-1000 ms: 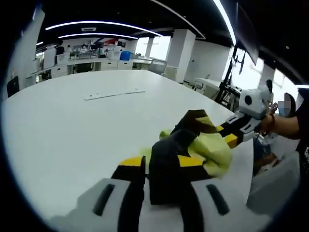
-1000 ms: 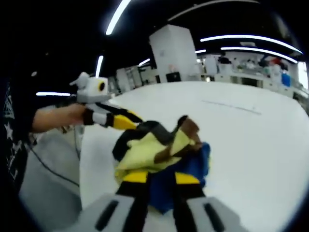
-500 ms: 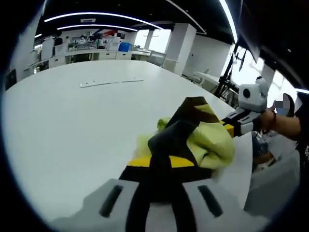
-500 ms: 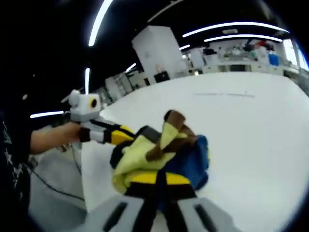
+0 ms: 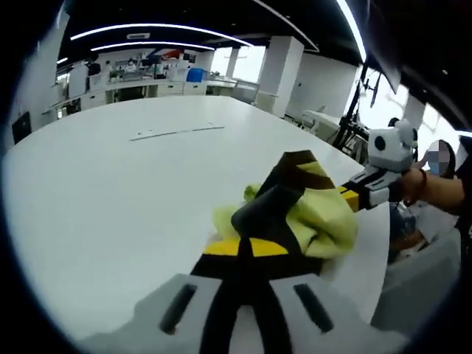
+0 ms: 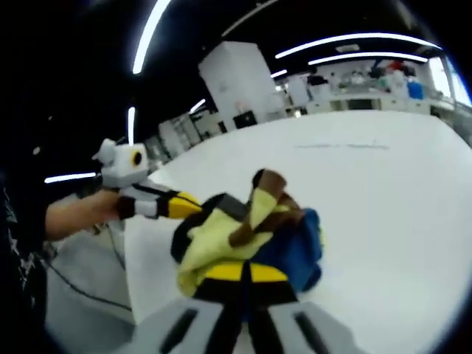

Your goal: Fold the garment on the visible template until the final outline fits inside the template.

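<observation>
Bunched yellow-and-black garment [image 5: 295, 214] being clamped by both closed hand-held grippers, left [image 5: 247, 251] and right [image 6: 240, 274], above white surface [image 5: 110, 192], distant thin strip [image 5: 177, 132] beyond.

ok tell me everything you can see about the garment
The garment is a soft, crumpled bundle of pale yellow-green, black, brown and blue fabric, not laid flat. It is bunched above the white table, pinched from both sides: the left gripper and the right gripper are each shut on a fold.

Grey bodies with black slots and black jaws banded yellow are seen on the left gripper [image 5: 247, 247] and right gripper [image 6: 242, 271].
</observation>
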